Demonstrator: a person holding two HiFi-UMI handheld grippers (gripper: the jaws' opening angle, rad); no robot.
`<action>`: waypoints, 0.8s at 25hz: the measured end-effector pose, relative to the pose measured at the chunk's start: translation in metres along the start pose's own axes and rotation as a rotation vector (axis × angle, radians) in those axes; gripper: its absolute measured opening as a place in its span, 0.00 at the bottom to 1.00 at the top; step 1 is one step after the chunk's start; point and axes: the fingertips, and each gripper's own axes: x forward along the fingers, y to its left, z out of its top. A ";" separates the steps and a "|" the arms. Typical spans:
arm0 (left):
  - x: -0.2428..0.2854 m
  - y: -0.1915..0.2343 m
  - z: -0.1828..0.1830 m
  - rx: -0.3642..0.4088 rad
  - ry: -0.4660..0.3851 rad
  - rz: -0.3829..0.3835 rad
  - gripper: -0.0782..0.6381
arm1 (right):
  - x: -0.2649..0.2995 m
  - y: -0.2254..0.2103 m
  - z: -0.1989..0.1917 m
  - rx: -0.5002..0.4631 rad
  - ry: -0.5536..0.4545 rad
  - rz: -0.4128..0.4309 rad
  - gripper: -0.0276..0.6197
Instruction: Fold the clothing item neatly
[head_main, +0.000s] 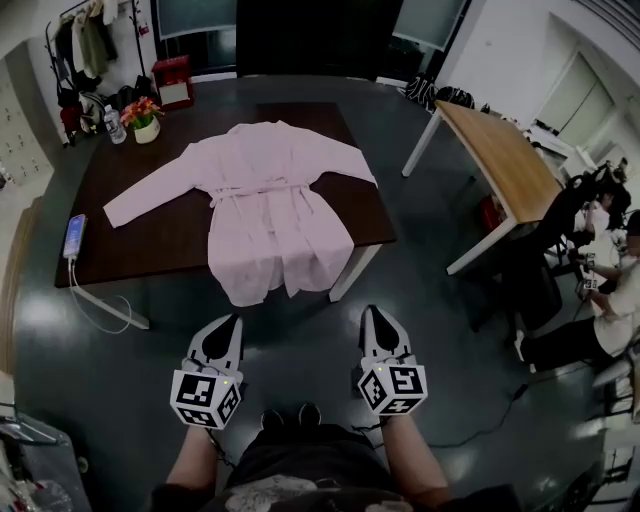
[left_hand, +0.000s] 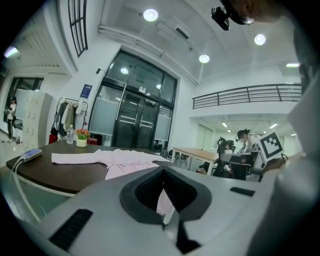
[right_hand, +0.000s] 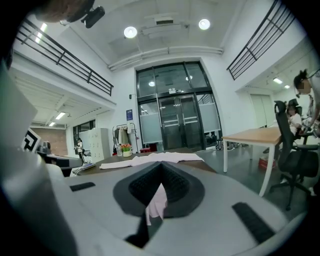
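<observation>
Going left to right: way over at the far left one coat rack (head_main: 75, 40) is standing with a few garments hanging on it. On the far left corner of the dark table (head_main: 160, 235), one water bottle (head_main: 114, 125) and one pot of flowers (head_main: 145, 118) are sitting side by side. One phone (head_main: 75, 236) is lying on the table's left edge, and a single white cable (head_main: 95, 310) is trailing off it down toward the floor. Just past the table's far side, one red box (head_main: 173, 82) is sitting on the floor.

The one clothing item, a pale pink robe (head_main: 268, 200), is lying flat in the middle of that table. Both of its sleeves are stretching out, one left and one right. A belt is crossing the waist, and the hem is hanging over the near edge.

The two grippers are hovering side by side on the near side, well apart from the table. The left gripper (head_main: 232, 322) is keeping its jaws pressed together with nothing pinched. The right gripper (head_main: 372, 312) is doing the same, jaws together and empty. The pink showing through each one's gap is just the robe over on the table.

Further right, a second, light wooden table (head_main: 505, 160) is standing on its own. At the far right, at least two people (head_main: 610, 300) are sitting.
</observation>
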 end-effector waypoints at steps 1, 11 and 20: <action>0.003 -0.001 -0.003 0.001 0.009 -0.005 0.12 | 0.000 -0.003 0.000 0.009 -0.008 -0.012 0.03; 0.078 -0.039 0.011 0.035 -0.002 0.043 0.12 | 0.032 -0.096 0.009 0.056 -0.079 0.002 0.03; 0.202 -0.120 0.051 0.092 -0.051 0.124 0.12 | 0.076 -0.231 0.037 -0.017 -0.053 0.126 0.03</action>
